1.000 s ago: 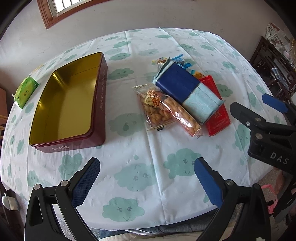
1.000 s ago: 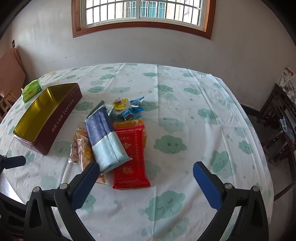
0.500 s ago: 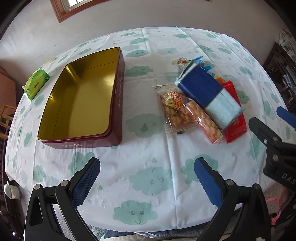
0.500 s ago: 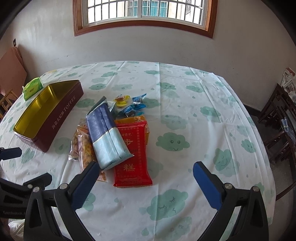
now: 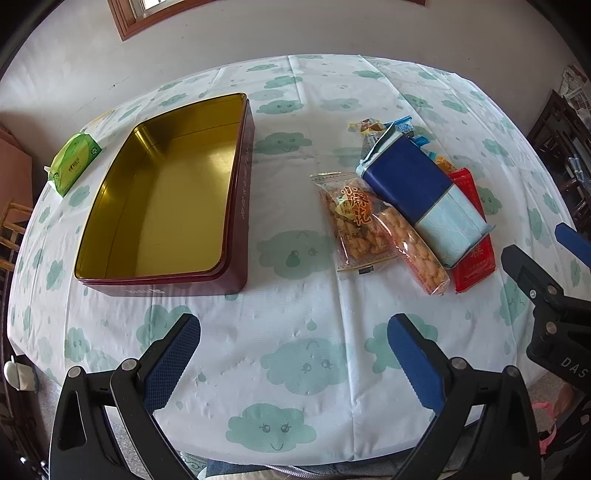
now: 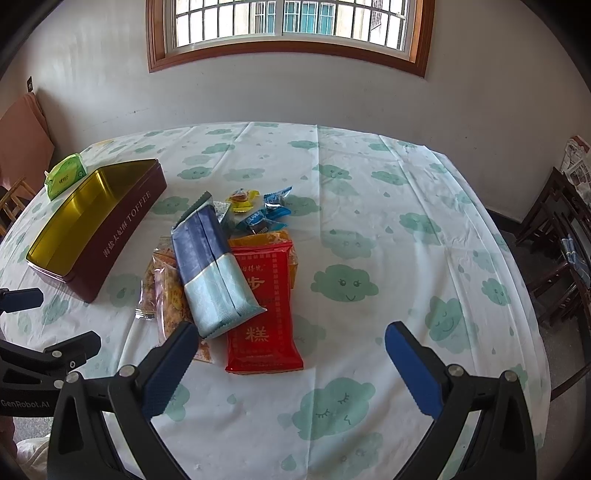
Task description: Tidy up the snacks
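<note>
Your left tool (image 5: 293, 334) hangs over the near edge of the surface (image 5: 325, 96), its blue-padded fingers (image 5: 173, 354) spread wide with nothing between them. Your right tool (image 6: 288, 341) is likewise spread and empty, low over the near side of the cloud-print cloth (image 6: 369, 177). The open tin (image 5: 166, 199), maroon outside and gold inside, sits on the left part of the surface; its inside holds nothing visible. The snacks lie in one pile to the right of the tin, apart from it. Topmost is the blue pouch (image 6: 212, 262), dark blue at the far end and pale blue at the near end, lying slantwise. It overlaps the red packet (image 6: 266, 314) on its right side and the clear bags of orange fried snacks (image 5: 365, 221) on its left side. An orange pack (image 6: 264, 238) shows partly beneath the far end of the red packet. Small wrapped candies (image 6: 266, 210), blue and yellow, lie just beyond the pile, touching or nearly touching the pouch's far end. In the right wrist view your left finger pad covers the near corner of the fried-snack bags. A green tissue pack (image 5: 74, 162) rests near the far left edge of the surface, beside the tin but not touching it. Dark wooden chairs (image 6: 557, 236) stand off the right side, and a barred window (image 6: 288, 22) is in the wall behind.
</note>
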A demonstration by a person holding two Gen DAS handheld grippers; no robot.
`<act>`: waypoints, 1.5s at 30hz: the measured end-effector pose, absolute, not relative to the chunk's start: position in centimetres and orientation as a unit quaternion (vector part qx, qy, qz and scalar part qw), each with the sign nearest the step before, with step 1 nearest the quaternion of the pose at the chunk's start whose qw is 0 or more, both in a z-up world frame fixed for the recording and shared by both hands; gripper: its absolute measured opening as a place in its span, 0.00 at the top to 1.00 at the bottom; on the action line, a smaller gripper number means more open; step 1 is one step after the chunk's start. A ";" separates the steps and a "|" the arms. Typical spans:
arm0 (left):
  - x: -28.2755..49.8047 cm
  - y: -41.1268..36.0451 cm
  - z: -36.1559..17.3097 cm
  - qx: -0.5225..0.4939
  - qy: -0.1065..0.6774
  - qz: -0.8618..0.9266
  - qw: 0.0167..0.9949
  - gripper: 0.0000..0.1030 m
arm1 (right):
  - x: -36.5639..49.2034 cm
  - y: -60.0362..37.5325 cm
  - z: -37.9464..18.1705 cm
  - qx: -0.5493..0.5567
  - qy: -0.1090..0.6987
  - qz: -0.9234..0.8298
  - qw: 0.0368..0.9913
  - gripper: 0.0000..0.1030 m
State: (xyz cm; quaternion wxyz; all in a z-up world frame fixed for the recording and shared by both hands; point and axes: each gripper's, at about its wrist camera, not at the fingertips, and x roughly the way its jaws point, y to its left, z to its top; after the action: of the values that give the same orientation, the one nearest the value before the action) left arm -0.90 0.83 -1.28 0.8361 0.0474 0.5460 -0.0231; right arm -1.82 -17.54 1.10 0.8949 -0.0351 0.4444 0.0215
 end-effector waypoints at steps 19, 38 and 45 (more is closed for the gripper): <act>-0.6 0.9 -1.5 0.045 0.548 -0.016 0.835 0.03 | -1.8 -17.8 0.6 -0.029 0.445 0.025 0.895 0.00; -0.3 1.1 -1.8 0.040 0.548 -0.017 0.835 0.04 | -1.5 -17.8 0.2 -0.029 0.452 0.025 0.891 0.00; -0.3 1.1 -1.9 0.039 0.549 -0.017 0.835 0.04 | -1.2 -17.9 -0.3 -0.027 0.457 0.026 0.889 0.00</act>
State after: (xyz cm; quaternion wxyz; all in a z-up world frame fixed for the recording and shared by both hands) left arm -0.28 1.08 -1.89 0.8350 0.0390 0.5486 -0.0167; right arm -1.16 -17.86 -0.26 0.8889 -0.0269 0.4566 0.0263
